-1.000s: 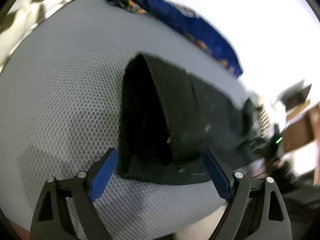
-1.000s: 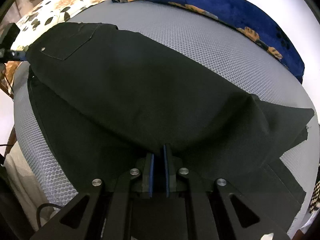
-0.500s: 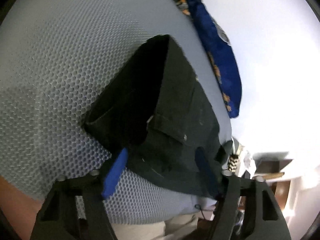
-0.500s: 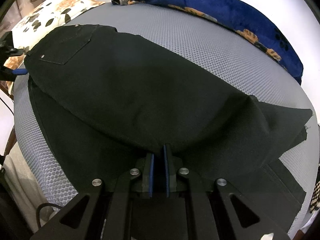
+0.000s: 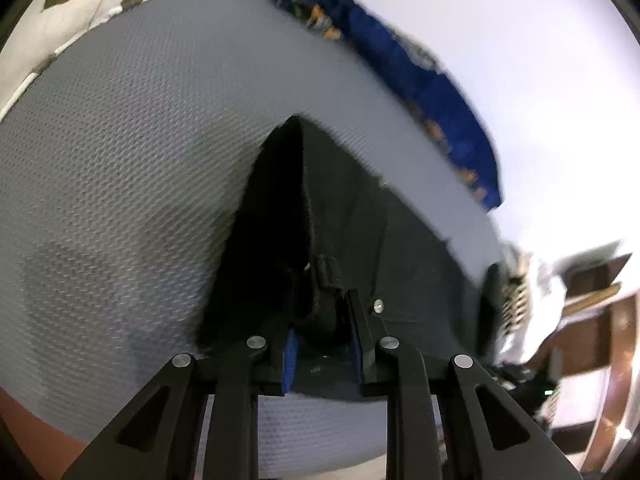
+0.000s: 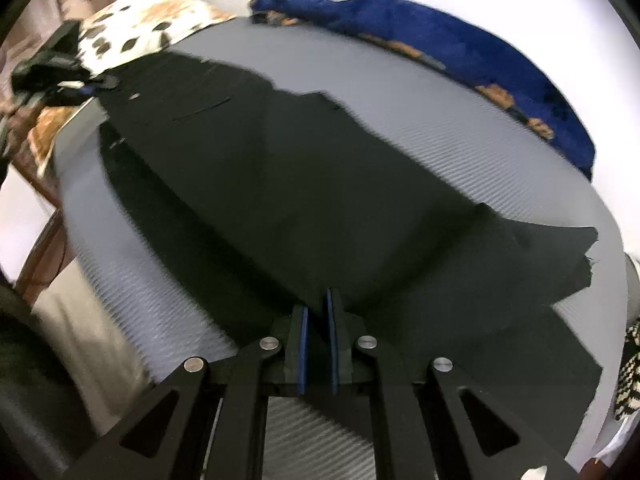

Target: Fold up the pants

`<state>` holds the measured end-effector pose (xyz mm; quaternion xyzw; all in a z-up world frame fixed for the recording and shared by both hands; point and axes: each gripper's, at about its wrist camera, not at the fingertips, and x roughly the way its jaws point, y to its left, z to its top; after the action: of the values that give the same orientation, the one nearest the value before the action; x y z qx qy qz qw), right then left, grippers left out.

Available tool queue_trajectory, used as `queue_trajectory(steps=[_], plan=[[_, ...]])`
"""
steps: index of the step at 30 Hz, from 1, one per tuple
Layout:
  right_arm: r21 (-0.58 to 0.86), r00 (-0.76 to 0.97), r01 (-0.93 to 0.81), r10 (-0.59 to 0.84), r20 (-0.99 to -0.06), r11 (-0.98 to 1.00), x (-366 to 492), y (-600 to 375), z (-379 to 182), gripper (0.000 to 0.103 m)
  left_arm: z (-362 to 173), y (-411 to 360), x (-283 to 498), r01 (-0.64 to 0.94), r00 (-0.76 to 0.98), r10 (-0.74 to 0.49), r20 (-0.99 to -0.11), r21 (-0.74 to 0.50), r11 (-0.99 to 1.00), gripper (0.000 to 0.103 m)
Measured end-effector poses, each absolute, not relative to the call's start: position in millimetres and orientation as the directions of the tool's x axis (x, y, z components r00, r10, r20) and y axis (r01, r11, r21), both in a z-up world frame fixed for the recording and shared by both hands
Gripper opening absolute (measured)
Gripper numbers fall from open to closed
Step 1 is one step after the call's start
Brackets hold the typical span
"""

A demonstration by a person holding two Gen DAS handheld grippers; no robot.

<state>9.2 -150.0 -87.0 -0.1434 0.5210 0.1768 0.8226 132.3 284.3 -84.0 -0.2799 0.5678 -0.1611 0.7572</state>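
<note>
Pants (image 6: 304, 200): one black pair, spread across the grey mesh bed (image 6: 460, 152), one layer folded over the other.
Left gripper (image 5: 324, 356): jaws closing, waistband cloth bunched between the blue pads (image 5: 289, 360); whether they press on it yet I cannot tell.
Right gripper (image 6: 318, 344): jaws nearly together, clamped on a fold of the pants' near edge.
Blankets: one blue blanket (image 6: 480, 60) along the bed's far edge.
Pillows: one leaf-print pillow (image 6: 140, 24) at the far left corner.
</note>
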Motion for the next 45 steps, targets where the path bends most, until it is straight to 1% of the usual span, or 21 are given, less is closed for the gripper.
queue_trajectory(steps=[2, 5, 12, 15, 18, 19, 22, 23, 24, 25, 26, 28, 29, 30, 32, 33, 35, 37, 40, 45], plan=[[-0.04, 0.37, -0.453, 0.147, -0.918, 0.891, 4, -145, -93, 0.007, -96, 287, 131, -0.07, 0.266, -0.547, -0.794, -0.582, 0.81, 0.022], [-0.027, 0.34, -0.456, 0.146, -0.929, 0.889, -1, -140, -101, 0.007, -106, 288, 129, -0.072, 0.249, -0.55, -0.797, -0.582, 0.81, 0.022], [-0.013, 0.334, -0.45, 0.155, -0.93, 0.893, -1, -136, -93, 0.007, -99, 275, 126, 0.02, 0.271, -0.504, -0.82, -0.519, 0.855, 0.022], [-0.002, 0.33, -0.447, 0.163, -0.93, 0.895, -2, -134, -95, 0.007, -96, 276, 129, 0.021, 0.292, -0.507, -0.811, -0.525, 0.851, 0.022], [0.03, 0.307, -0.434, 0.179, -0.935, 0.9, -1, -134, -105, 0.007, -105, 280, 131, 0.025, 0.278, -0.496, -0.823, -0.51, 0.86, 0.023], [0.037, 0.305, -0.432, 0.185, -0.934, 0.901, -1, -135, -106, 0.007, -109, 281, 130, 0.013, 0.278, -0.505, -0.817, -0.523, 0.852, 0.023], [0.063, 0.295, -0.419, 0.201, -0.934, 0.906, 1, -139, -107, 0.008, -108, 281, 125, 0.019, 0.305, -0.5, -0.811, -0.519, 0.854, 0.029], [0.068, 0.294, -0.415, 0.205, -0.934, 0.907, 2, -139, -107, 0.008, -107, 281, 123, 0.02, 0.315, -0.488, -0.814, -0.508, 0.861, 0.032], [0.072, 0.294, -0.413, 0.208, -0.933, 0.908, 2, -139, -107, 0.009, -104, 280, 120, 0.02, 0.325, -0.471, -0.82, -0.492, 0.87, 0.042], [0.077, 0.293, -0.409, 0.211, -0.933, 0.909, 2, -140, -107, 0.01, -100, 282, 116, 0.022, 0.341, -0.445, -0.828, -0.467, 0.884, 0.047], [0.082, 0.294, -0.403, 0.213, -0.932, 0.912, 3, -141, -106, 0.011, -96, 282, 113, 0.024, 0.351, -0.419, -0.837, -0.44, 0.898, 0.054], [0.088, 0.309, -0.394, 0.222, -0.925, 0.915, 4, -143, -104, 0.012, -86, 281, 106, 0.039, 0.367, -0.393, -0.843, -0.408, 0.912, 0.054], [0.087, 0.316, -0.39, 0.222, -0.922, 0.917, 5, -144, -103, 0.013, -81, 280, 102, 0.039, 0.38, -0.362, -0.851, -0.376, 0.926, 0.054], [0.091, 0.321, -0.379, 0.224, -0.92, 0.921, 5, -145, -101, 0.016, -69, 276, 93, 0.048, 0.417, -0.309, -0.855, -0.318, 0.947, 0.054], [0.106, 0.335, -0.368, 0.238, -0.912, 0.924, 5, -148, -98, 0.016, -49, 261, 80, 0.117, 0.48, -0.282, -0.83, -0.258, 0.959, 0.054], [0.112, 0.336, -0.365, 0.243, -0.91, 0.924, 5, -149, -98, 0.016, -38, 250, 72, 0.165, 0.504, -0.293, -0.812, -0.243, 0.956, 0.054], [0.11, 0.336, -0.367, 0.241, -0.91, 0.924, 5, -149, -99, 0.016, -22, 224, 62, 0.264, 0.518, -0.353, -0.779, -0.246, 0.932, 0.054], [0.111, 0.341, -0.365, 0.243, -0.908, 0.924, 6, -150, -97, 0.016, -13, 189, 55, 0.374, 0.489, -0.433, -0.758, -0.266, 0.888, 0.054], [0.128, 0.346, -0.351, 0.255, -0.903, 0.927, 7, -153, -95, 0.016, -19, 130, 52, 0.517, 0.402, -0.514, -0.758, -0.275, 0.811, 0.054], [0.147, 0.353, -0.337, 0.269, -0.896, 0.93, 12, -157, -90, 0.016, -42, 36, 45, 0.69, 0.273, -0.552, -0.788, -0.239, 0.683, 0.054]])
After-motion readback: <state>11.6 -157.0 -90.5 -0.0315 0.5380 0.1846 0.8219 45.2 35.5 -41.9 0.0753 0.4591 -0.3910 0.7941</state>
